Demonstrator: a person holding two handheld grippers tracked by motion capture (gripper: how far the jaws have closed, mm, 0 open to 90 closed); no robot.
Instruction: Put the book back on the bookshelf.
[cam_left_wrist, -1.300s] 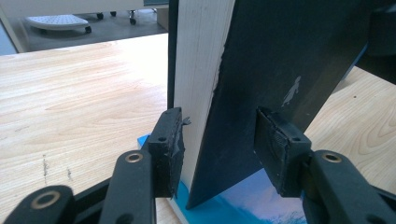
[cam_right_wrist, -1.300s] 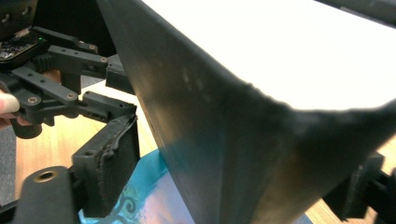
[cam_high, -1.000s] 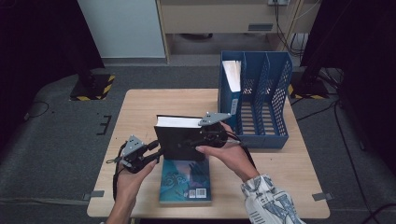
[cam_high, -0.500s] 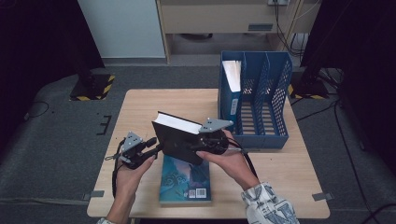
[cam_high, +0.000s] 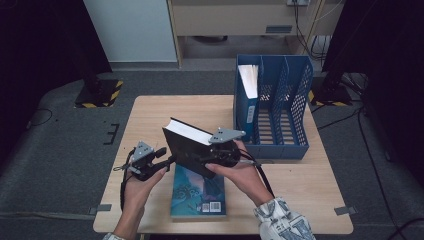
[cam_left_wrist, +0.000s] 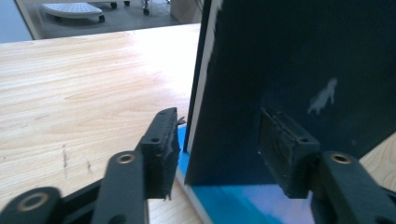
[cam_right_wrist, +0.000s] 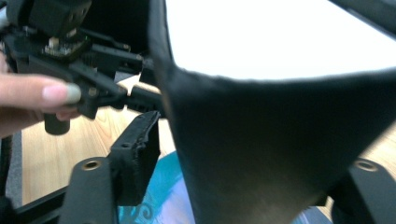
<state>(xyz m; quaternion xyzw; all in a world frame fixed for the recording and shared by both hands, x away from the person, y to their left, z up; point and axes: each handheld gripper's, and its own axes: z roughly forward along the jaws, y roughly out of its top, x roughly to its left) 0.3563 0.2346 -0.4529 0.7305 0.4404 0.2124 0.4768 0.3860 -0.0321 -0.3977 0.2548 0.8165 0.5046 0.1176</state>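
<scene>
Near the front edge of the tabletop (cam_high: 150, 107), the black book (cam_high: 187, 145) stands tilted on the blue book (cam_high: 197, 200). The right gripper (cam_high: 207, 159) holds it; the left gripper (cam_high: 167, 159), jaws just opening, stands partly open around its edge.

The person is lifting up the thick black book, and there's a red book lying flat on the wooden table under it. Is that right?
Not quite. The flat book under the thick black book has a blue-green cover, not red, as the high view shows. The rest holds: the black book is raised and tilted above it, over the wooden table.
</scene>
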